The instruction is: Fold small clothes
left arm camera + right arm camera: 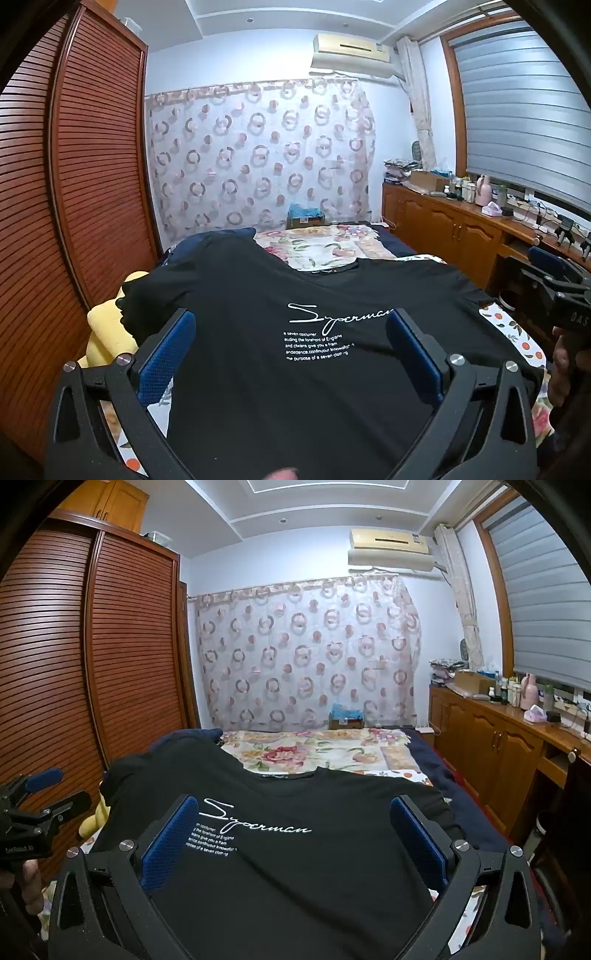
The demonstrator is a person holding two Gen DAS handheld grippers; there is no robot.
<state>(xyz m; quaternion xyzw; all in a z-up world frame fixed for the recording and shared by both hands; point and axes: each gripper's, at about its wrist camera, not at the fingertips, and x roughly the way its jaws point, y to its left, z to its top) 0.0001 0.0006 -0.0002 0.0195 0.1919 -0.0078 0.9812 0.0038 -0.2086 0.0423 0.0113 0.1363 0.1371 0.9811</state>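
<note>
Black T-shirt (295,332) is lying flat, print up, on the flowery bedspread (325,247). Both the left gripper (291,347) and right gripper (291,834) hang over it, jaws spread fully, holding nothing. My worry: pinch only the top layer and the fold bunches.

Black tee (295,387) with white script, floral quilt (314,751), blue pads (168,845), ring-patterned curtain (258,155), red-brown slatted wardrobe (74,166).

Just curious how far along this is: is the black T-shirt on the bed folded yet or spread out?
Spread out. The T-shirt lies flat, front up, print and neckline showing, no fold visible.
</note>
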